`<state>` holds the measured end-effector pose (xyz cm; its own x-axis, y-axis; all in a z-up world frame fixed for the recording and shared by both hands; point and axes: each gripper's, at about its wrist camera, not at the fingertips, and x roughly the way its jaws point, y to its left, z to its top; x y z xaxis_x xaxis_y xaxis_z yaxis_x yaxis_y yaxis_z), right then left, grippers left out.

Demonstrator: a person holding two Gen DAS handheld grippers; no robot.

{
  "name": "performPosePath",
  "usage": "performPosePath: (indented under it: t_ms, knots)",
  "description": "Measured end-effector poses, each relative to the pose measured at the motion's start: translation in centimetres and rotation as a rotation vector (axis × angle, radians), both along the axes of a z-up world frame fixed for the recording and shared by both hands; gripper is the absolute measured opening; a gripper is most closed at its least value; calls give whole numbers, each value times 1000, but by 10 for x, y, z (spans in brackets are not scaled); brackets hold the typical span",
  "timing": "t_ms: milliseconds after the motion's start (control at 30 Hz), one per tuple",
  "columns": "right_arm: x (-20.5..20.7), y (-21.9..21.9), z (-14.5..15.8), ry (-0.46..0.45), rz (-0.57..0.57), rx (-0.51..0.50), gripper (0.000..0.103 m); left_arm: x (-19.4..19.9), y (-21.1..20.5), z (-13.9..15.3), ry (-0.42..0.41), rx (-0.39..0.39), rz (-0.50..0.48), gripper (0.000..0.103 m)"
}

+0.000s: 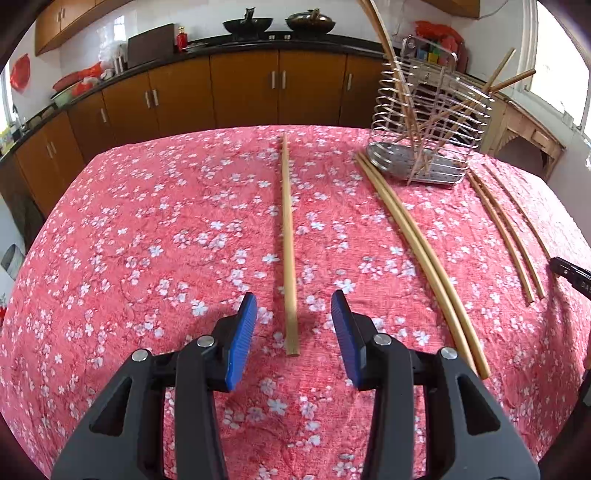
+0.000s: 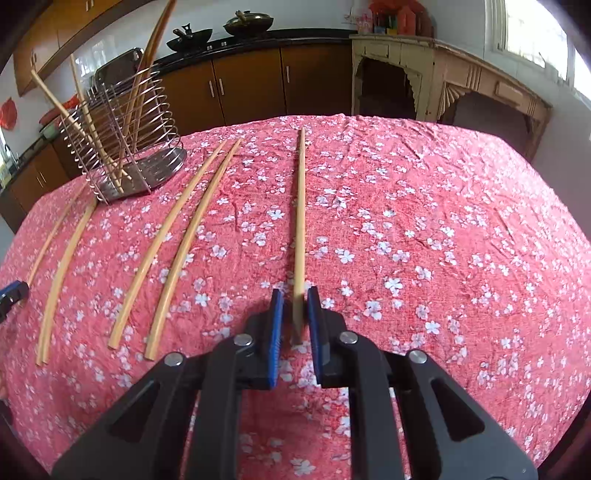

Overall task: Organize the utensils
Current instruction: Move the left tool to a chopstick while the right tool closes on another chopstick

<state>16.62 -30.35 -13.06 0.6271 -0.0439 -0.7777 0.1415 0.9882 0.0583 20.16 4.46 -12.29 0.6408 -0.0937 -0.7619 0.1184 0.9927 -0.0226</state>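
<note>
So there's a table covered in a pink cloth with little white flowers (image 1: 147, 221), and bamboo chopsticks are laid out all over it. At the far side sits a wire utensil holder (image 1: 424, 125) on a perforated metal base, with a handful of chopsticks (image 2: 133, 85) already standing in it, leaning every which way.

The left gripper (image 1: 293, 314) hangs low over the cloth with its blue pads clearly apart. A single chopstick (image 1: 289, 243) lies on the cloth running straight away from it, its near end sitting in the gap between the two pads, but neither pad touches it. Just to the right of that one is a pair of chopsticks (image 1: 417, 243) lying side by side and touching, their far tips almost at the holder's base. Further right there's another pair (image 1: 506, 229) near the table edge.

The right gripper (image 2: 295, 310) is over on its own side of the table. Its blue pads are close together with the near end of one lone chopstick (image 2: 300, 221) between them. That end looks blurred, and the gap is so narrow that I honestly can't tell whether the pads are pinching it or just bracketing it. The rest of that stick lies along the cloth, pointing toward the far edge.

Wooden kitchen cabinets (image 1: 243, 88) run along the back wall, with a couple of dark woks (image 1: 247, 24) up on the counter.
</note>
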Motion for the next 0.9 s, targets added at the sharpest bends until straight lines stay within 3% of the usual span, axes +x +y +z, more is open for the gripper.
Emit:
performPosePath:
  t_ms: [633,733,800,867,900]
  knots:
    - [-7,2,1,6,-1,-25,15,-2,-17,-2,19,71,-4,41]
    - [-11,0,1,5,0,-16,16,-8,-17,-2,16,74,-20,34]
    - [-13,-1,1,4,-2,-11,15,-10,-18,-2,14,70,-22,20]
    - [-15,-2,2,2,-13,-13,8,-12,-15,-2,14,66,-10,7]
    - [-17,-4,2,-1,-13,-5,8,-12,-13,-2,15,58,-7,7]
